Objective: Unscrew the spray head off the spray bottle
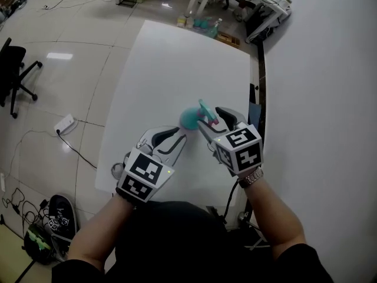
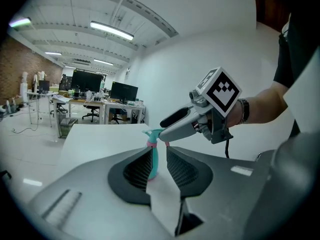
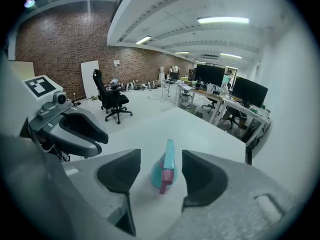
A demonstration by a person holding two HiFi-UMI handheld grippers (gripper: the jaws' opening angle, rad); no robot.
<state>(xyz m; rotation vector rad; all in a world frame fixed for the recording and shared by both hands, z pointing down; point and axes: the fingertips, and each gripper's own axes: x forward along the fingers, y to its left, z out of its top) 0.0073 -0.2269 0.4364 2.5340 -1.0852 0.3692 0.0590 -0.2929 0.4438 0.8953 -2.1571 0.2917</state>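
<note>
A teal spray bottle (image 1: 189, 118) with a pink collar and trigger stands upright on the white table (image 1: 177, 58). Its teal spray head (image 3: 170, 160) sits screwed on top. My right gripper (image 1: 213, 121) hangs over it, open, with the spray head below and between the jaws; the pads are clear of it. My left gripper (image 1: 179, 135) is just left of the bottle, pointing at it, jaws a narrow gap apart with nothing in them. In the left gripper view the bottle (image 2: 154, 158) shows beyond that gap, with the right gripper (image 2: 167, 129) at its top.
The table's right edge runs along a white wall (image 1: 318, 69). A black office chair (image 1: 15, 69), a power strip (image 1: 63, 123) and cables lie on the floor to the left. Desks with monitors (image 2: 87, 81) stand beyond the table's far end.
</note>
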